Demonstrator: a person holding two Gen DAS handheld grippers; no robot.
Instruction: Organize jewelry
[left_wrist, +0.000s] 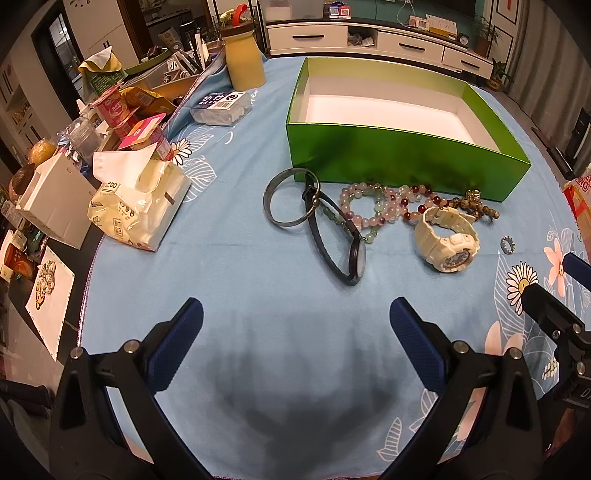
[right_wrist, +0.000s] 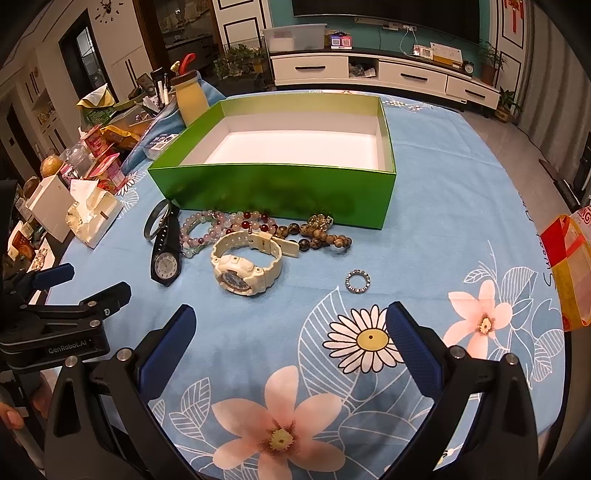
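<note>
Both the left gripper (left_wrist: 295, 314) and right gripper (right_wrist: 290, 317) hover spread and empty over the near cloth, while every jewelry piece (right_wrist: 245, 273) lies outside the empty green box (right_wrist: 273, 184), so nothing is sorted.

A long white cabinet (right_wrist: 384, 75) with dark drawer handles runs along a teal wall (right_wrist: 280, 18) at the back, under a dark screen (right_wrist: 388, 11). Potted plants (right_wrist: 489, 62) stand at its right end, and a small clock (right_wrist: 468, 67) sits on top. White panelled doors (right_wrist: 236, 26) and a wall clock (right_wrist: 109, 11) show to the left. The floor (right_wrist: 495, 136) is pale, the light warm and dim
</note>
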